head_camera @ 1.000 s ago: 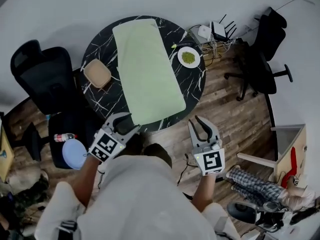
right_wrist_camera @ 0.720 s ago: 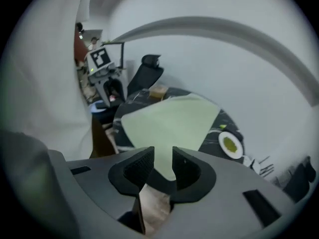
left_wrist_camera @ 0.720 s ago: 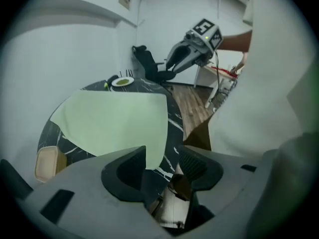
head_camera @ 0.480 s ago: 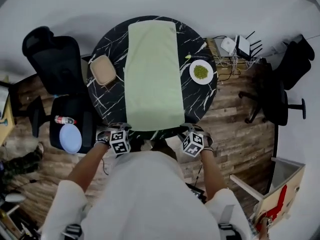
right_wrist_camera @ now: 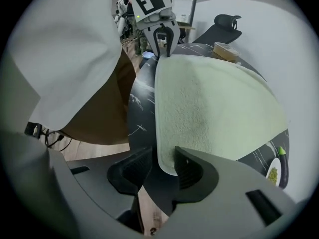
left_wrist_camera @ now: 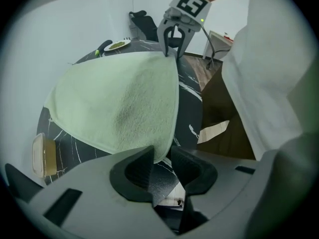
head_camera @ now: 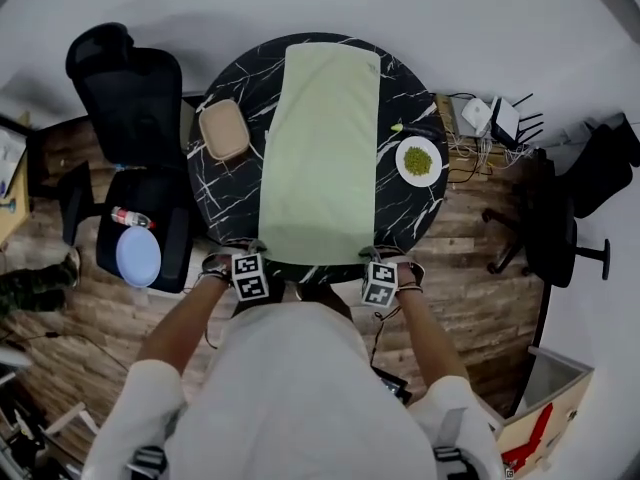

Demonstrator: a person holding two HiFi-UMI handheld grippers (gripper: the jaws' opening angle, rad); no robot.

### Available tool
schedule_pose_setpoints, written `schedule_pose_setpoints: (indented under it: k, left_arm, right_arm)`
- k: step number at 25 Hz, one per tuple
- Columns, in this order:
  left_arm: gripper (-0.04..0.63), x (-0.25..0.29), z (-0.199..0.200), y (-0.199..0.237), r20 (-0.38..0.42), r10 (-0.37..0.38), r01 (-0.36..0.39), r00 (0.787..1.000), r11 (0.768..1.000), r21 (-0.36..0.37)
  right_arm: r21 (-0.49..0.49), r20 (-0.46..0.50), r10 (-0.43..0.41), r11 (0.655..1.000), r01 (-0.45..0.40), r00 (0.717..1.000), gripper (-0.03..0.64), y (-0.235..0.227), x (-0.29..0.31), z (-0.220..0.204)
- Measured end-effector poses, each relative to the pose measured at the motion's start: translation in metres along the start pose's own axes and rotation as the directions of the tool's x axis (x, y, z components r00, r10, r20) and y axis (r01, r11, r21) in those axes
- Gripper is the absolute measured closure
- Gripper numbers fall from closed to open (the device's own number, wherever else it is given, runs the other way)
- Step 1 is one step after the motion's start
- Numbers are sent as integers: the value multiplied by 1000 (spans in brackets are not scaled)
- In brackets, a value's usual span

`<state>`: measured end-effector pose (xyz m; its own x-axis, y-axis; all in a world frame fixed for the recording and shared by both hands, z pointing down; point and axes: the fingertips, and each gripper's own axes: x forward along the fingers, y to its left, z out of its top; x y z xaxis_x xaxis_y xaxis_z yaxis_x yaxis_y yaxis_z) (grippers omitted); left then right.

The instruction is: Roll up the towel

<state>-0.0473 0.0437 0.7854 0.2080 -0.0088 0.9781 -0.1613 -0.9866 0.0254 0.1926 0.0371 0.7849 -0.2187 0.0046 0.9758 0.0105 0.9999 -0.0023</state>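
**A:** Where is the towel [head_camera: 320, 148]?

**B:** It lies flat on the round black desk [head_camera: 228, 208], pale green, and runs from the far rim to the near one. Each near corner sits between a pair of jaws.

**A:** The left gripper [left_wrist_camera: 161, 156]?

**B:** Its jaws have just been closing. They stand about half closed round the near left corner, not yet pinching it.

**A:** And the right gripper [right_wrist_camera: 163, 159]?

**B:** Its jaws have just been opening and stand wide. The near right corner is between them, lying against one jaw.

**A:** Anything to read?

**B:** Only black-and-white square markers on each cube [head_camera: 251, 277]. The bottle [head_camera: 131, 218] beside the desk has a red label, too small to read. On the desk, a plate [head_camera: 418, 160] of green stuff lies right of the towel and a tan box [head_camera: 224, 130] left of it.
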Motion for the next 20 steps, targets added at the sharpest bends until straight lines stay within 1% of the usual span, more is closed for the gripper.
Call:
schedule_pose_setpoints:
  k: [2,4,5,6,9,11,13,14,17,18,20]
  left_arm:
    - [494,1,-1,0,11,3,-3,1000,1000,-27]
    - [524,0,-1,0,28,6,-5,1000,999,-50]
    - [575,-1,-3,0,32,7,-5,999,998,-58]
    - [575,-2,-5,-1,32,5,-2,999,998,-63]
    - [578,-7,-11,-7,34,-15,17,999,998,-67]
    - [578,-14,-14,-14,48,-33,37,998,996,-77]
    - [578,-22,-19,-25,62,-70,76,996,992,-105]
    - [578,-26,-22,-33,63,-100,107,993,987,-122]
    - [578,-41,-32,-62,56,-204,210,977,965,-154]
    - [580,-45,-34,-68,56,-220,226,974,961,-157]
    - [578,-53,-37,-67,61,-214,222,975,960,-170]
  right_arm:
    - [25,9,5,1000,-5,1000,505,1,0,0]
    - [46,10,-8,999,7,1000,538,3,-1,-1]
    - [52,8,-21,998,20,1000,585,3,-1,-1]
    - [58,7,-31,998,31,999,612,6,-1,0]
    - [92,20,-31,995,29,999,612,19,-2,4]
    - [111,34,-26,994,22,999,612,29,-7,8]
    - [131,51,4,991,-11,999,612,43,-14,12]
    - [140,60,34,989,-42,998,612,52,-17,15]
    - [162,89,150,973,-163,985,612,82,-29,25]
    - [173,104,176,966,-192,979,612,87,-33,29]
    - [208,150,189,954,-218,971,612,87,-42,36]
